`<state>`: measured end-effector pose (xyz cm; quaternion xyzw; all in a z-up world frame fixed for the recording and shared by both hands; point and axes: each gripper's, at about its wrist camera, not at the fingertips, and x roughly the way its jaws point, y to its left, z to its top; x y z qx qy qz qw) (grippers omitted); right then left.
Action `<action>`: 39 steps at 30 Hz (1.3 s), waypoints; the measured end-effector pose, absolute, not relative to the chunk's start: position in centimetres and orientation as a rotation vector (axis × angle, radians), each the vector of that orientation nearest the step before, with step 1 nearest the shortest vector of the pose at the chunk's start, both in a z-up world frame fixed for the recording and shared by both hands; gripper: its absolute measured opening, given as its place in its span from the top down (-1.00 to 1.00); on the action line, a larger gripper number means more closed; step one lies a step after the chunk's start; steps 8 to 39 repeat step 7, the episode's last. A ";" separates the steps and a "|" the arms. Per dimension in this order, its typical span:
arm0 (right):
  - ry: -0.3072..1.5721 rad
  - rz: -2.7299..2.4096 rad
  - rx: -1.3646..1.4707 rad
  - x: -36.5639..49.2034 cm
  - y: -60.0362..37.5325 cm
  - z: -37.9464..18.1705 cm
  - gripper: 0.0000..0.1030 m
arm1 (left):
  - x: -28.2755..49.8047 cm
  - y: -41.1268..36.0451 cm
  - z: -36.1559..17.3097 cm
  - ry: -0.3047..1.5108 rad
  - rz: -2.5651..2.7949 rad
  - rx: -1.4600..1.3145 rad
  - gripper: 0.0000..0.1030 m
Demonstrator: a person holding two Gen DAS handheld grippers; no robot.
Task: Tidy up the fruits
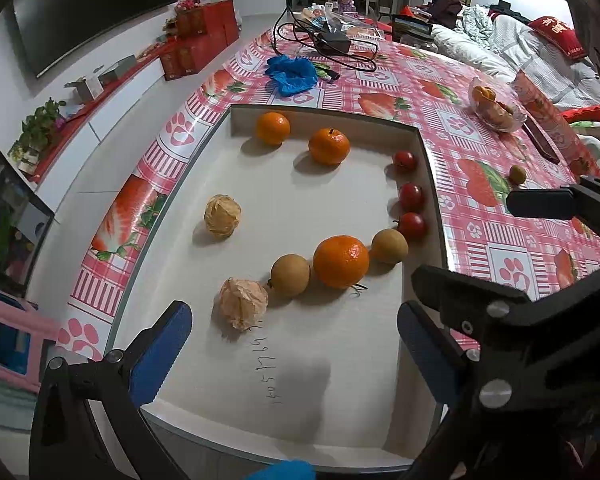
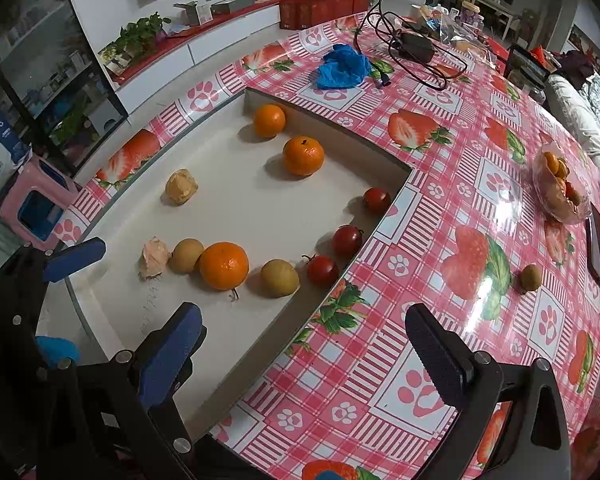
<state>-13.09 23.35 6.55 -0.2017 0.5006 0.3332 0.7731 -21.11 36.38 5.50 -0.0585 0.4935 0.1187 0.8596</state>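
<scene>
The fruits lie on a shallow white tray [image 1: 340,360] in the middle of the frame: three oranges [image 1: 341,261], two brown round fruits [image 1: 290,275], three small red tomatoes [image 1: 411,196] along the right wall, and two papery husked fruits [image 1: 222,215]. One more small brown fruit [image 2: 531,277] lies alone on the table [image 2: 420,360], at the right of the frame, well apart from the tray. At the lower edge, the left hand-held gripper [image 1: 294,344] stands wide open and holds nothing. The right hand-held gripper [image 2: 304,344] is also wide open and empty, above the tray corner. A glass bowl [image 2: 560,192] with fruit stands at the upper right.
</scene>
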 end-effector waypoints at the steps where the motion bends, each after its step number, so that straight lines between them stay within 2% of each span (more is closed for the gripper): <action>1: 1.085 0.722 -0.437 -13.1 23.4 6.5 -0.99 | -21.1 36.4 5.5 1.037 0.251 -0.120 -0.99; 39: 1.086 0.726 -0.439 -13.3 23.4 6.4 -0.99 | -21.2 36.3 5.5 1.022 0.244 -0.127 -0.99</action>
